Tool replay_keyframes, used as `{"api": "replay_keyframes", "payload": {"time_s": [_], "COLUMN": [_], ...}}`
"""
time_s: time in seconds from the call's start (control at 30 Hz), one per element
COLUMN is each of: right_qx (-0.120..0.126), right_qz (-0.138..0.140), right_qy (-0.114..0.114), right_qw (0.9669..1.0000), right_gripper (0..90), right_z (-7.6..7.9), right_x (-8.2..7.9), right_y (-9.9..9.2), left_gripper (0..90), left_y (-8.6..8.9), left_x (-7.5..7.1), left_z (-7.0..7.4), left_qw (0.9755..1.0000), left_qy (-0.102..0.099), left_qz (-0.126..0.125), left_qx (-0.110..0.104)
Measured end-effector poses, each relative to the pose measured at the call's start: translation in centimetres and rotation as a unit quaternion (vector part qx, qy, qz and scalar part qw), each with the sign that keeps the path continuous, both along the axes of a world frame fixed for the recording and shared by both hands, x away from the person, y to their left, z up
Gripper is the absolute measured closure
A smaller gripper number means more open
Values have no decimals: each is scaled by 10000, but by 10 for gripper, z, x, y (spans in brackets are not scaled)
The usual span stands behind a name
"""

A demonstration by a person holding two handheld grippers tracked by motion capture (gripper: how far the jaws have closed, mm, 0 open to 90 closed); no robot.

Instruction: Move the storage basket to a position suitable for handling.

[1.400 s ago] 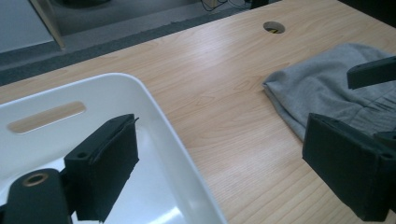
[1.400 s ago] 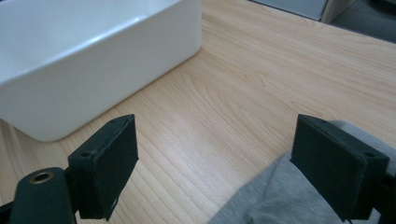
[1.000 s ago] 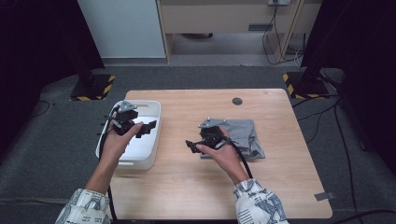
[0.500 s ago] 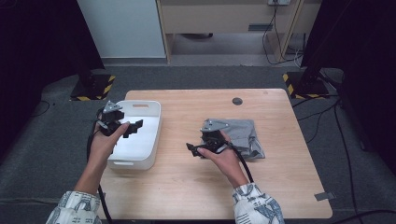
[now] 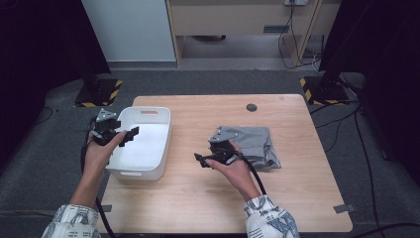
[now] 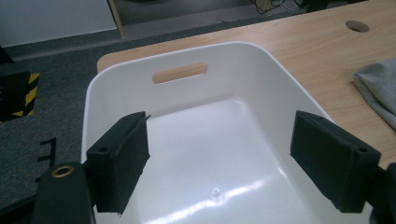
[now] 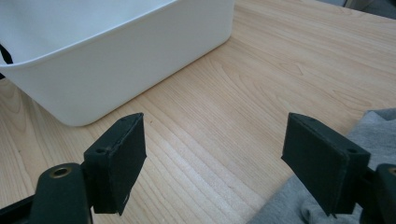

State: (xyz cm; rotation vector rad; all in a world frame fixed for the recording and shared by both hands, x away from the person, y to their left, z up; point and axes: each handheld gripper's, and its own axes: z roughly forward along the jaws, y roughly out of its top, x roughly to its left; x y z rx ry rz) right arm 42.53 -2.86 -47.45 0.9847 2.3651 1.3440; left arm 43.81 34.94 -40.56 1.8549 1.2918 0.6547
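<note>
Over the near left rim of the bin (image 5: 143, 148) I hold my left tool (image 5: 130, 135), its jaws spread though just narrowing, nothing between them; they point across the bin's bare white floor toward its far wall with the slot handle. Right of the bin runs a strip of bare tabletop (image 5: 198, 124), and beyond it lies the grey cloth (image 5: 255, 144), well apart from the bin. My right tool (image 5: 202, 159) hovers at the cloth's bin-side edge, aimed back at the bin, jaws spread and just closing a little, with only wood between them. The cloth's edge lies just under the right-hand jaw.
</note>
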Motion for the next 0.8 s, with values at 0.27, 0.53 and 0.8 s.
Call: {"api": "replay_keyframes", "payload": {"time_s": [0.27,0.53,0.8], "right_qx": [-14,-10,-23], "right_qz": [-10,15,25], "right_qy": [28,-7,-2], "right_qw": [10000,10000,10000], "right_gripper": [214,216,210], "right_z": [-1,0,0], "right_x": [-1,-1,-1], "right_y": [0,0,1], "left_gripper": [293,403,508], "left_y": [12,27,46], "left_x": [-2,-6,-9], "left_z": [-1,-4,-10], "left_qw": [9999,9993,9989], "left_qy": [-21,23,128], "left_qz": [67,247,412], "left_qx": [136,273,155]}}
